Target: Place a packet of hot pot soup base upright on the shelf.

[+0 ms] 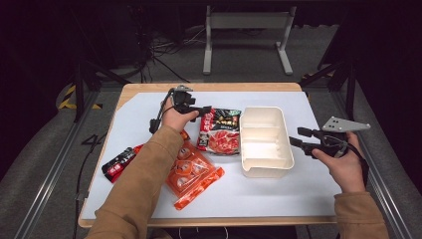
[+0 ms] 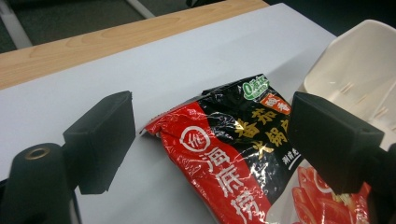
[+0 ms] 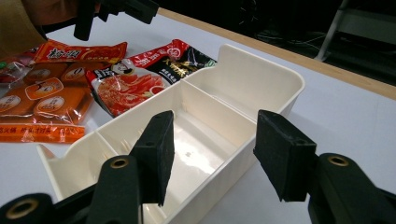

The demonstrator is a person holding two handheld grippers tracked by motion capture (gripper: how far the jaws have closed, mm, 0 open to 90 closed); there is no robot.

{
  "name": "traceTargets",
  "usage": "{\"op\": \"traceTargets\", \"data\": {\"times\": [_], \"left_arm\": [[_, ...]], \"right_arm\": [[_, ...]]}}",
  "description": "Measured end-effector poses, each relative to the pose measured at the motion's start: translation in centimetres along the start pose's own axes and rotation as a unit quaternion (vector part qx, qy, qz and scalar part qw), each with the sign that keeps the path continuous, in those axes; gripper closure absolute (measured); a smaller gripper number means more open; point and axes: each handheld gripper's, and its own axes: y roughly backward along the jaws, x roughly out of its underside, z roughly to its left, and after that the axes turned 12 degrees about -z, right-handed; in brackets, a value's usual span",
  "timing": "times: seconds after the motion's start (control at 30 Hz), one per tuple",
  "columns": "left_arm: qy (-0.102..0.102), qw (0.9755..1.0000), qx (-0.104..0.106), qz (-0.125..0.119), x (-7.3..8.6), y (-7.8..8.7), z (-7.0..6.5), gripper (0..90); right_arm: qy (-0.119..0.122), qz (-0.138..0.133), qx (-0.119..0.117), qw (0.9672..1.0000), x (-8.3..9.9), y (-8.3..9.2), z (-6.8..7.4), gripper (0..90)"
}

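A red and black soup-base packet (image 1: 220, 132) lies flat on the white mat, just left of a cream divided tray (image 1: 263, 172). My left gripper (image 1: 201, 110) hovers at the packet's far left corner. In the left gripper view its jaws stand wide, open (image 2: 212, 126), with the packet's top end (image 2: 224, 154) between them and untouched. My right gripper (image 1: 296, 138) is at the tray's right wall, open. In the right gripper view its jaws (image 3: 212, 149) frame the tray's long wall (image 3: 261, 84) with nothing gripped; the tray's compartments hold nothing.
An orange multi-pack (image 1: 191, 172) and a long orange sachet (image 1: 199, 190) lie under my left forearm. A red and black sachet (image 1: 119, 163) sits near the mat's left edge. The mat (image 1: 308, 189) covers a wooden table (image 1: 209, 86).
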Motion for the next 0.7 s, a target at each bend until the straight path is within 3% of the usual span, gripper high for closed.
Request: {"op": "traceTargets", "data": {"times": [0.17, 0.33, 0.37, 0.43, 0.5, 0.7], "left_arm": [[-0.003, 0.9999, -0.007, 0.014, 0.0, -0.9, -0.1, 23.1], [-0.036, 0.9982, -0.025, 0.042, 0.4, -2.2, -0.2, 23.9], [-0.032, 0.9982, -0.025, 0.044, 0.4, -2.3, 0.0, 26.1], [0.007, 0.9977, -0.024, 0.063, 0.5, -2.5, 0.5, 30.2], [-0.004, 0.997, -0.031, 0.07, 0.6, -2.7, 0.8, 33.6], [0.006, 0.9963, -0.035, 0.078, 1.1, -3.3, 1.2, 39.5]], "right_arm": [[0.003, 0.006, -0.005, 1.0, 0.1, -0.4, 0.1, 47.7], [0.003, 0.009, -0.012, 0.9999, 0.2, -0.7, 0.1, 47.6], [0.002, 0.008, -0.013, 0.9999, 0.2, -0.7, 0.0, 47.6], [0.002, 0.008, -0.013, 0.9999, 0.2, -0.8, -0.1, 47.7], [0.002, 0.008, -0.015, 0.9999, 0.3, -0.9, -0.2, 47.8], [0.001, 0.01, -0.018, 0.9998, 0.3, -1.2, -0.2, 47.9]]}}
